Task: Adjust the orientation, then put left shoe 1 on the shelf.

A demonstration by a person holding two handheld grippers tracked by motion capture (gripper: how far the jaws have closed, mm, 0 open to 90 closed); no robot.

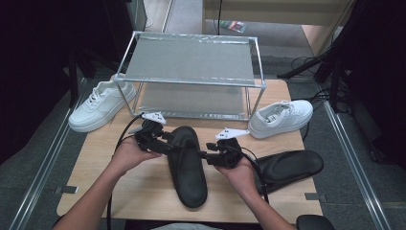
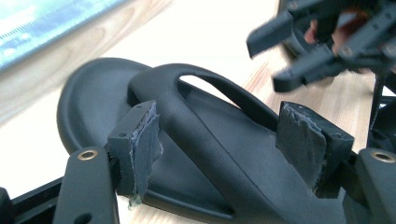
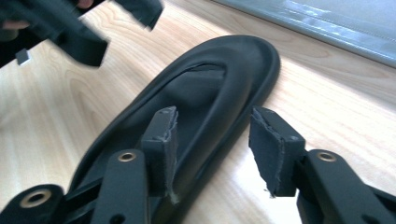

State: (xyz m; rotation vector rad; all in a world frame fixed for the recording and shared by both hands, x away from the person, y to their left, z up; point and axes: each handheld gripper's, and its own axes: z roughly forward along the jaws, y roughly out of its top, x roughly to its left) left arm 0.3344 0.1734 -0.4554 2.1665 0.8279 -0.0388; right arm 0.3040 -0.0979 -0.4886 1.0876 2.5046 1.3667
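**A:** Right now, what are the two tools doing?

**B:** The left tool point(image 1: 165, 139) stands spread, its pads point(image 2: 140, 140) straddling the strap of the black rubber flip-flop sandal point(image 1: 186, 165) without pressing on it. The right tool point(image 1: 210, 155) is released too, one pad point(image 3: 161, 140) over the sandal's sole, the other point(image 3: 271, 149) past its edge above the light wooden worktop point(image 1: 95, 158).

**B:** I'd judge the sandal has just been let go, so the good move is to lift both tools straight away from it, keeping the pads clear of the strap so it doesn't get dragged.

**A:** And where does the sandal lie?

**B:** Flat on the worktop, between the two tools, toe toward the two-tier metal mesh shoe rack point(image 1: 191, 72) and just in front of it. Its black mate point(image 1: 287, 167) lies right of it; a white trainer point(image 1: 103, 103) and another white trainer point(image 1: 280, 117) flank the rack.
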